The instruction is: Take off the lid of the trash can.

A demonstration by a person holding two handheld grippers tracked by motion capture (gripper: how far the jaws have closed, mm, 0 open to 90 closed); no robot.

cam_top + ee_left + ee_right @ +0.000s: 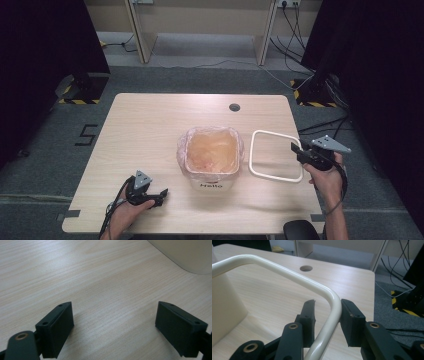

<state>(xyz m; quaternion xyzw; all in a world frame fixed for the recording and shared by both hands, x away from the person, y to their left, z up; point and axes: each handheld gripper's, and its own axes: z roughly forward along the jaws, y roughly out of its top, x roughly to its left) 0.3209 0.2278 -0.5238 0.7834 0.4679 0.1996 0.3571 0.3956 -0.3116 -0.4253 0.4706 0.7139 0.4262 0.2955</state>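
High view: left gripper rests on the table near-left, jaws apart and holding nothing. At centre stands the bag-lined bin. Right of it, the right gripper clamps the white ring. Step in hand, likely: carrying the ring to the bin; next, centre it over the rim and press down.

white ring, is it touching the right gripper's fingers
Touching. The right gripper view shows the white ring running between the right gripper fingers, one pad pressed against the tube at its corner; the other finger sits close beside it.
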